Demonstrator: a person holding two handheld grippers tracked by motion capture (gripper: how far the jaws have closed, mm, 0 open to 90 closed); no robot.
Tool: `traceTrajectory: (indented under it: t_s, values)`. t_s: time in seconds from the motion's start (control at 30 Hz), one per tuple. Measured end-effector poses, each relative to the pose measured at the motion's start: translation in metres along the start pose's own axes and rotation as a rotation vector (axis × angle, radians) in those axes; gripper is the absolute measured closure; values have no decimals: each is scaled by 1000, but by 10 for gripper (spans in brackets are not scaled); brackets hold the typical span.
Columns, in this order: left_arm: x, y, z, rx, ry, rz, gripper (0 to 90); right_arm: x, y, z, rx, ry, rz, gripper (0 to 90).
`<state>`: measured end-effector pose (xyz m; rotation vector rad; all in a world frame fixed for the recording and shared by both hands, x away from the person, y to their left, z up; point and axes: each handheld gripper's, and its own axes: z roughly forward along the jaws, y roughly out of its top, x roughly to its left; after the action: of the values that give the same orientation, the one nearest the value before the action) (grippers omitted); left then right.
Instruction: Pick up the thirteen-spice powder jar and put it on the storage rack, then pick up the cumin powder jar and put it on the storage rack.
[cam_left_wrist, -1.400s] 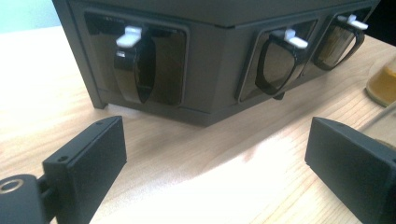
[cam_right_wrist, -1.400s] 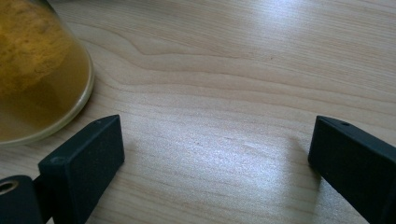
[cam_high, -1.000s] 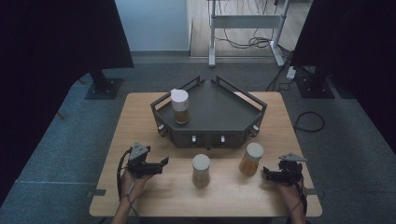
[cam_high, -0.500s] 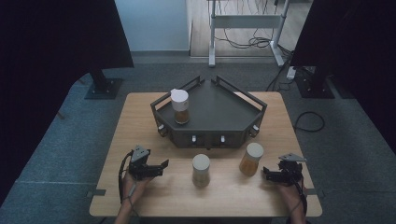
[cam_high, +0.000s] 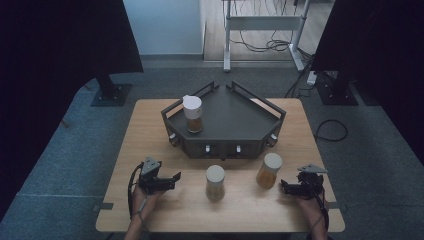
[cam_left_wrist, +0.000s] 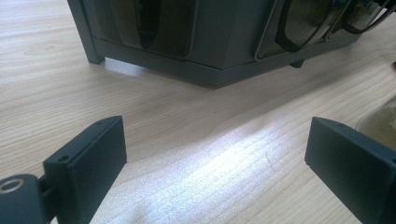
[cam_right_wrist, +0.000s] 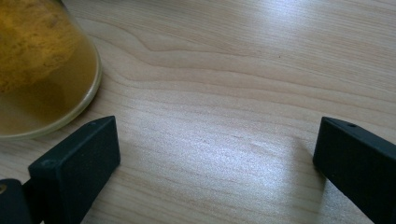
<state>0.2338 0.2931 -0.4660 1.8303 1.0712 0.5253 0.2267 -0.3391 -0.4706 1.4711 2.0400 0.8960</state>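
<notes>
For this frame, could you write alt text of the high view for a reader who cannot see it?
A person's hands hold the left gripper and right gripper, both open, low over a wooden table beside two white-lidded jars: middle jar and amber jar. Behind them a dark angular tray carries a third jar.

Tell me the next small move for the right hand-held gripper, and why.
Probably ease the right hand-held gripper toward the orange jar until the jar sits between its jaws. The jaws are open and empty over bare wood, and in the right gripper view the jar stands just beyond the left jaw, not between them.
</notes>
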Motion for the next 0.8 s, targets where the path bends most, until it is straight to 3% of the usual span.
traceTrajectory:
  t_s: [0.8]
  values:
    - [-5,-6,6,19,35,38,56,-4,-5,-7,-43,32,25,49]
